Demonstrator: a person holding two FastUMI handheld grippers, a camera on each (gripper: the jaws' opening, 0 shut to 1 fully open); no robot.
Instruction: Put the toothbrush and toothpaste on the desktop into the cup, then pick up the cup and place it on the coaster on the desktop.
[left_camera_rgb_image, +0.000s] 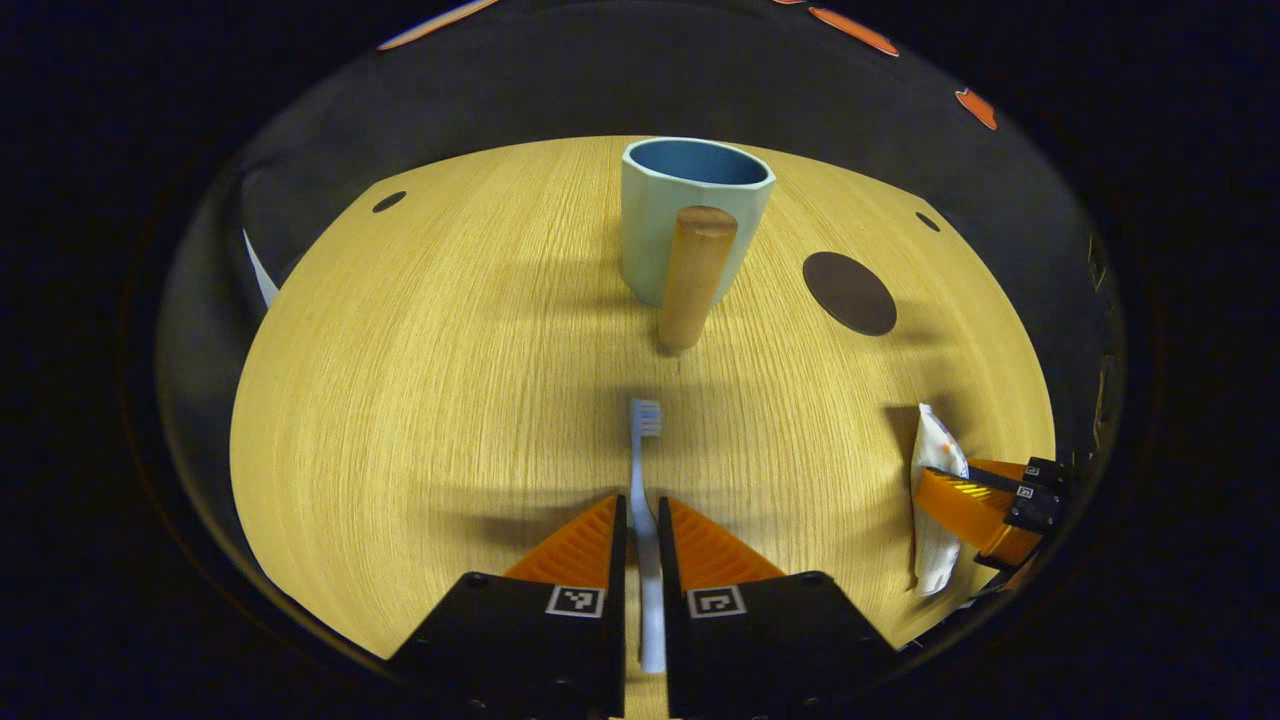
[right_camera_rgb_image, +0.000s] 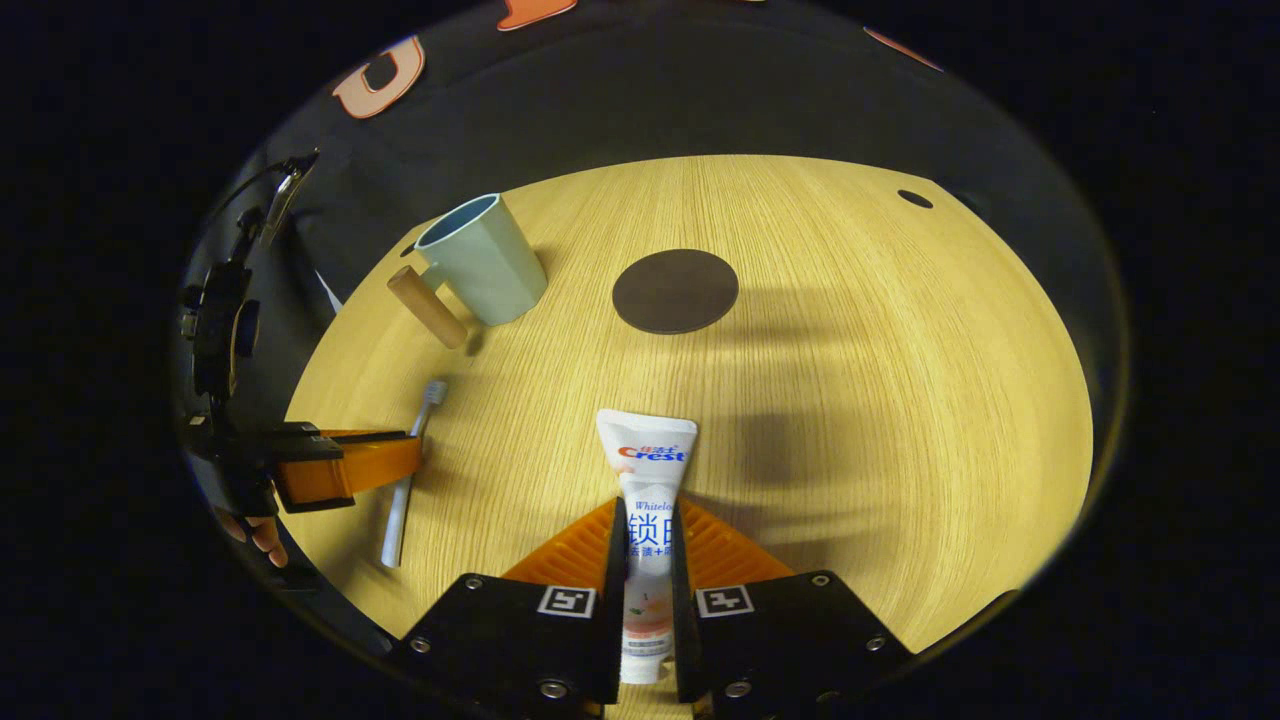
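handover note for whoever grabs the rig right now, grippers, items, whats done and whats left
Left gripper: shut on the toothbrush, which lies on the desktop.
Right gripper: shut on the toothpaste, also down at the desktop.
Cup: upright and empty at the far side, wooden handle facing the left gripper.
Coaster: bare, beside the cup.
Done: both items gripped.
Left: drop both into the cup, then set the cup on the coaster.
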